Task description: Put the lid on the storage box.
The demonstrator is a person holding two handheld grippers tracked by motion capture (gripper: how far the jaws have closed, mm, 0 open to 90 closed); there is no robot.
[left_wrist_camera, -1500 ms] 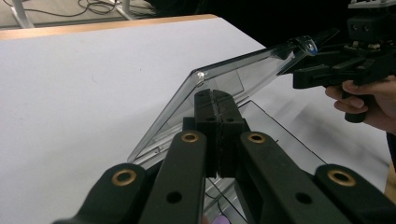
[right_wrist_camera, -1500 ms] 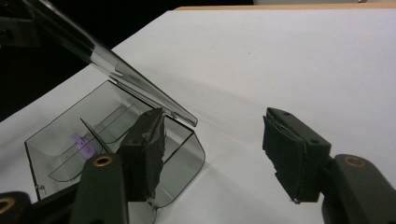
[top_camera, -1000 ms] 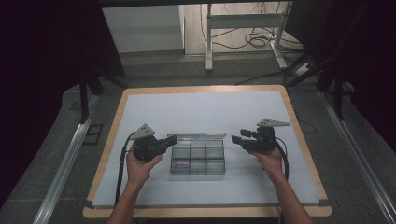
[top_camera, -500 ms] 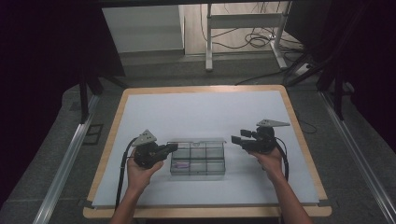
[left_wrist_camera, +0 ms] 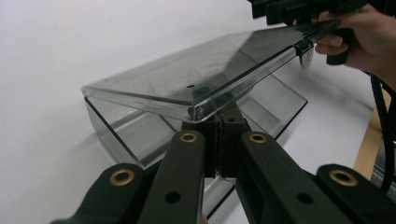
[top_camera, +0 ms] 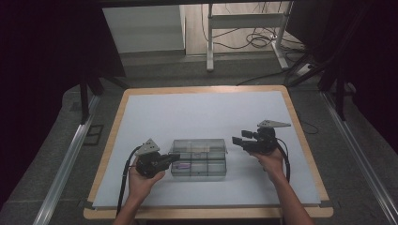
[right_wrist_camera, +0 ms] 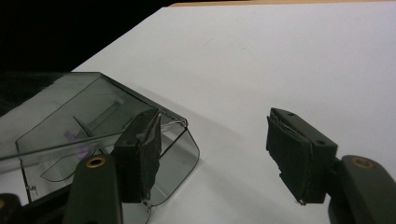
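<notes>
A clear plastic compartment box (top_camera: 198, 158) lies on the white table mat (top_camera: 202, 112), with a small purple item (top_camera: 183, 165) in a left compartment. Its lid (left_wrist_camera: 196, 74) stands slightly ajar above the base and rises toward the far end. My left gripper (top_camera: 175, 158) is at the box's left end; in the left gripper view its jaws (left_wrist_camera: 219, 126) are shut together just under the lid's near corner. My right gripper (top_camera: 236, 140) hovers off the box's right end, open (right_wrist_camera: 217, 149). Its left pad (right_wrist_camera: 142, 149) sits beside the lid's corner, its right pad over bare mat.
The mat is edged by a wooden table rim (top_camera: 206, 213). Behind the table are a white desk frame (top_camera: 211, 42) and cables (top_camera: 256, 42) on the floor. Metal rails (top_camera: 65, 164) run along both sides. The right hand (left_wrist_camera: 359, 32) shows beyond the lid.
My left gripper has moved a little down and toward the table's front along the box's left end. The right gripper and the box have stayed put.
</notes>
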